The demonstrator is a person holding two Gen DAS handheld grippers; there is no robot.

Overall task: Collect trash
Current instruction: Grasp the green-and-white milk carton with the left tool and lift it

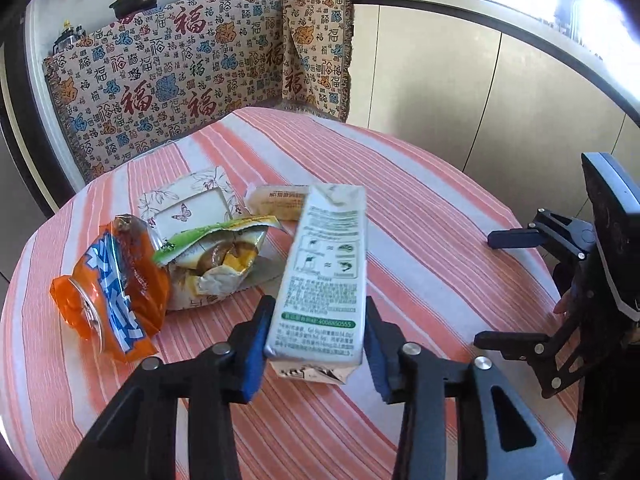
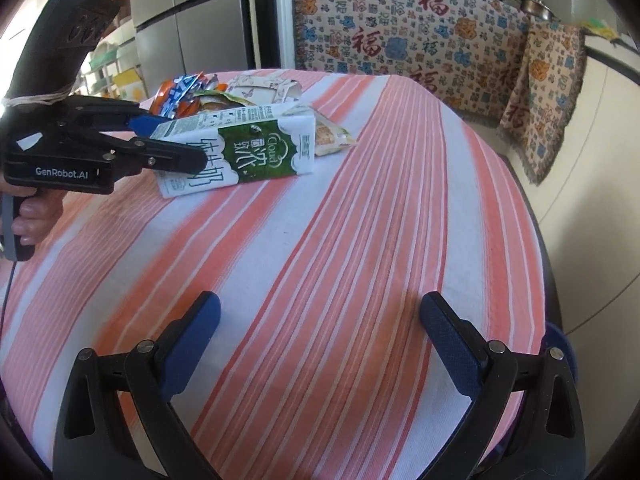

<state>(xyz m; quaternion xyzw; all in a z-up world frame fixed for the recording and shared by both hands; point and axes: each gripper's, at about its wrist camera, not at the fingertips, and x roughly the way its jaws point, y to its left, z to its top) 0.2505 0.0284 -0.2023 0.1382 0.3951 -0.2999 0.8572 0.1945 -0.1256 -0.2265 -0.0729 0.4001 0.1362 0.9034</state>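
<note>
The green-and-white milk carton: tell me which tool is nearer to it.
Left. The left tool has the green-and-white milk carton between its blue fingers, carton end off the striped tablecloth. The right tool hangs open, well away.

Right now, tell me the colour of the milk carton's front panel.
Dark green with white lettering on the milk carton, white around it; clearest in the right wrist view.

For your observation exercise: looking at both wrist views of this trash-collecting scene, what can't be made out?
- Left wrist view: whether the left claw pads actually press the milk carton; a slight gap shows at the right pad.
- Right wrist view: the orange wrapper is mostly hidden behind the carton and claw.
- Both views: no trash bin appears in frame.
- Carton's small print: too tiny to read.
</note>
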